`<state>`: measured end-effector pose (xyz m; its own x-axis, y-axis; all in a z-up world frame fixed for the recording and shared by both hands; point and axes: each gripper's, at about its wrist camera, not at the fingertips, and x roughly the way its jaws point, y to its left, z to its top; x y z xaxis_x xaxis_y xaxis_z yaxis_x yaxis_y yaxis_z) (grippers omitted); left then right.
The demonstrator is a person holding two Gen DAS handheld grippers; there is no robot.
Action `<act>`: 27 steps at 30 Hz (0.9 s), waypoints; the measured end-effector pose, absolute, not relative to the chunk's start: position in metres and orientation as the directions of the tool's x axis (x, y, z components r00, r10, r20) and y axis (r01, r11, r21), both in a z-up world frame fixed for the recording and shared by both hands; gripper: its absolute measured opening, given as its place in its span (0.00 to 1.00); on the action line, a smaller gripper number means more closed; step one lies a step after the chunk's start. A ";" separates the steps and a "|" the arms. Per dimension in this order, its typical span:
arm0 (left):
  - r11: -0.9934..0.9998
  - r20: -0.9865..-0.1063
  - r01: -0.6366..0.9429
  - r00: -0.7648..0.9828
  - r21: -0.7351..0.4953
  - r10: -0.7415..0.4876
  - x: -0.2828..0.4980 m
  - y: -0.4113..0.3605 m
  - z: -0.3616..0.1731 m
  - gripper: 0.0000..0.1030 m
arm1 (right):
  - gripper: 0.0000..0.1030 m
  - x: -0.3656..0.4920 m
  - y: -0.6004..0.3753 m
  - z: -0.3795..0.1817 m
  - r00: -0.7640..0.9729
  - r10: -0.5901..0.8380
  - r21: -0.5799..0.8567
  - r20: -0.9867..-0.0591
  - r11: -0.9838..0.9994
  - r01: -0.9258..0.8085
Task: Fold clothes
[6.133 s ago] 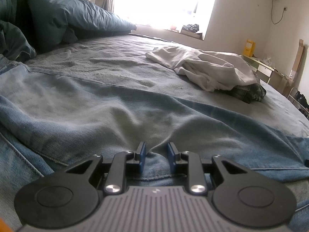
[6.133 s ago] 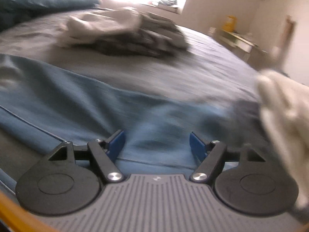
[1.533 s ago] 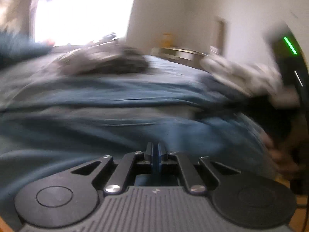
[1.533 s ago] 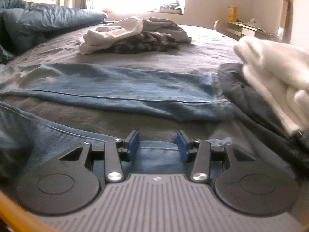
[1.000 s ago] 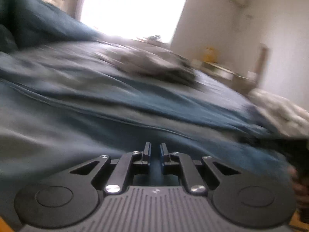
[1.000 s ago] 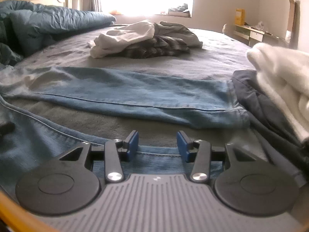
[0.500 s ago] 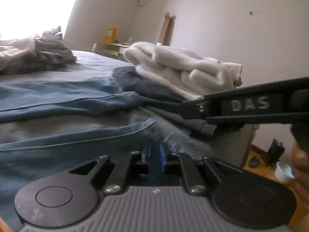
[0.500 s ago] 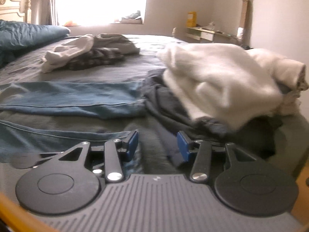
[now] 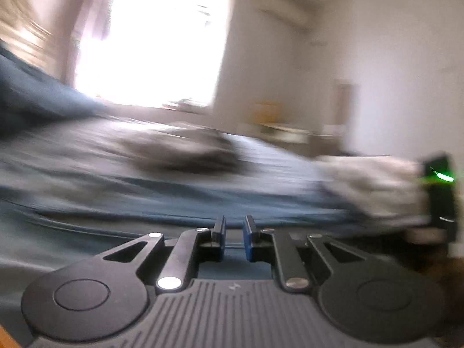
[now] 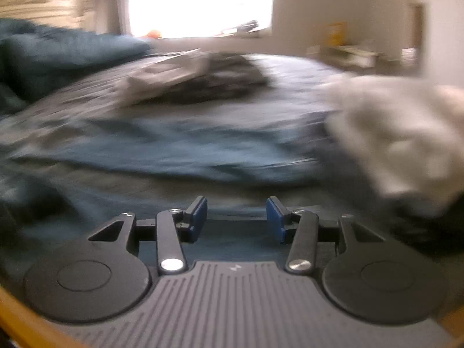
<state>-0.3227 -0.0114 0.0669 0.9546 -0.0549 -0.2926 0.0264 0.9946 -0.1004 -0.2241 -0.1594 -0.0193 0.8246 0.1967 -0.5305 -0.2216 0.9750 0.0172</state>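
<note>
Blue jeans (image 9: pixel 145 203) lie spread across the grey bed (image 9: pixel 72 142); both views are blurred by motion. My left gripper (image 9: pixel 234 232) hangs low over them. Its jaws are opening from a narrow gap, and a dark denim edge still sits between the pads. In the right wrist view the jeans (image 10: pixel 174 150) stretch across the middle. My right gripper (image 10: pixel 237 217) holds its jaws partway apart, with a thick fold of denim filling the space between the pads. The right-hand device, with a green light (image 9: pixel 440 197), shows at the right edge of the left wrist view.
A folded white and dark pile (image 10: pixel 406 133) sits at the bed's right edge. A loose heap of white and checked clothes (image 10: pixel 197 78) lies farther back. A dark blue duvet (image 10: pixel 58 55) is bunched at the left. A desk (image 10: pixel 348 52) stands by the far wall.
The left wrist view has swung from the white pile at the right back toward the window, and its jaw gap has widened slightly. The right wrist view shifted left; its jaws kept their gap.
</note>
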 end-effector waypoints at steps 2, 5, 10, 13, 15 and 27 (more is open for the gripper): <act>0.988 -0.309 -0.140 0.944 -0.059 0.116 -0.335 0.028 0.068 0.13 | 0.43 -0.220 -0.132 -0.026 0.783 0.304 0.059 -0.543 0.944 -0.325; 0.952 -0.361 -0.294 0.899 -0.085 0.246 -0.348 0.081 0.062 0.12 | 0.43 -0.216 -0.089 -0.027 0.719 0.445 0.105 -0.534 0.878 -0.466; 0.890 -0.490 -0.402 0.833 -0.216 0.258 -0.351 0.139 0.033 0.13 | 0.43 -0.209 -0.021 -0.027 0.650 0.572 0.062 -0.500 0.773 -0.632; 0.791 -0.548 -0.502 0.794 -0.349 0.262 -0.359 0.168 0.026 0.07 | 0.46 -0.197 0.009 -0.040 0.661 0.522 -0.022 -0.539 0.776 -0.631; 0.741 -0.581 -0.585 0.745 -0.331 0.328 -0.380 0.184 0.024 0.03 | 0.55 -0.195 0.015 -0.043 0.697 0.478 -0.082 -0.535 0.792 -0.605; 0.618 -0.480 -0.684 0.722 -0.388 0.498 -0.456 0.262 0.059 0.51 | 0.58 -0.185 0.032 -0.004 0.655 0.504 -0.079 -0.562 0.756 -0.649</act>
<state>-0.4555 0.2621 0.0594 0.7223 0.4976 -0.4802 -0.6838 0.6176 -0.3885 -0.1846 0.0322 -0.0041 0.6553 0.5042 -0.5625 -0.6495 0.7563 -0.0787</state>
